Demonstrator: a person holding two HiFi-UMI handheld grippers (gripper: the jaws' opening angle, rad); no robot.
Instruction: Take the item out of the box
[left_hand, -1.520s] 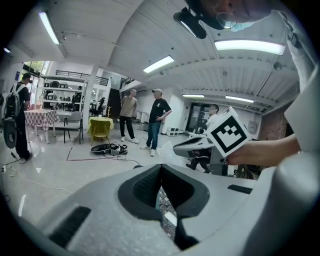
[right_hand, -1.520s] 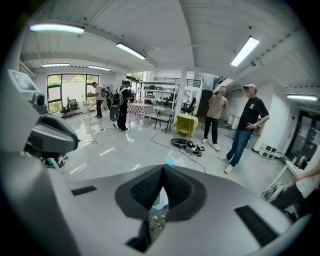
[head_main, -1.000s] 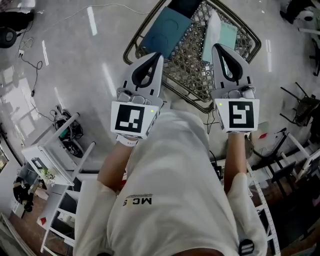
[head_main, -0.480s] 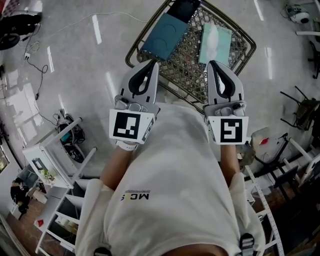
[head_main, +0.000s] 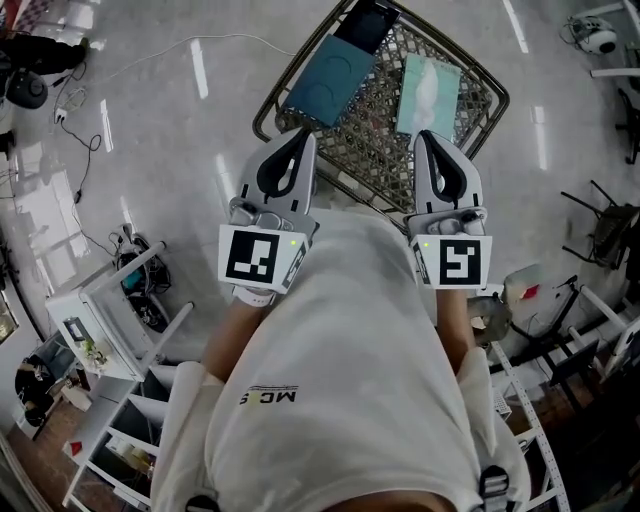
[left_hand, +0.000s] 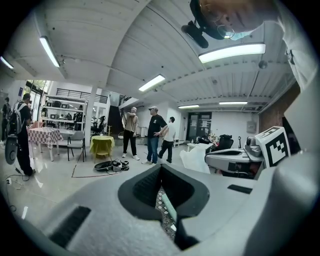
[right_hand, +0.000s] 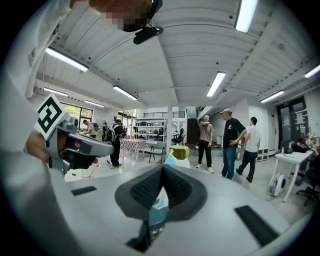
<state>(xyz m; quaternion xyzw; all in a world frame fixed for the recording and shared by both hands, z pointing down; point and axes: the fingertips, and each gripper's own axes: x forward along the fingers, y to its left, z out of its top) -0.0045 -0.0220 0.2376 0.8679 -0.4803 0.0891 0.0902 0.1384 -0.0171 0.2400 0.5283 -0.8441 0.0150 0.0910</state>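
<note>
A wire basket (head_main: 503, 98) sits on the grey floor in the head view. It holds a dark teal flat box (head_main: 330, 78), a black item (head_main: 368, 24) and a light teal packet (head_main: 430, 92). My left gripper (head_main: 303, 134) is shut and empty, its tip at the basket's near rim below the dark teal box. The right gripper (head_main: 424, 136) is shut and empty too, its tip just short of the light teal packet. In the left gripper view the closed jaws (left_hand: 161, 167) frame a bit of basket mesh. In the right gripper view the light teal packet (right_hand: 160, 205) shows behind the right gripper (right_hand: 163, 168).
White shelving (head_main: 110, 300) stands at the lower left, and black chairs (head_main: 605, 225) and frames at the right. A cable (head_main: 120, 50) runs over the floor at the upper left. Three people (left_hand: 150, 134) stand far off in the room.
Both grippers have drawn back from over the basket to its near rim. The basket now sits higher in the head view. Both stay shut.
</note>
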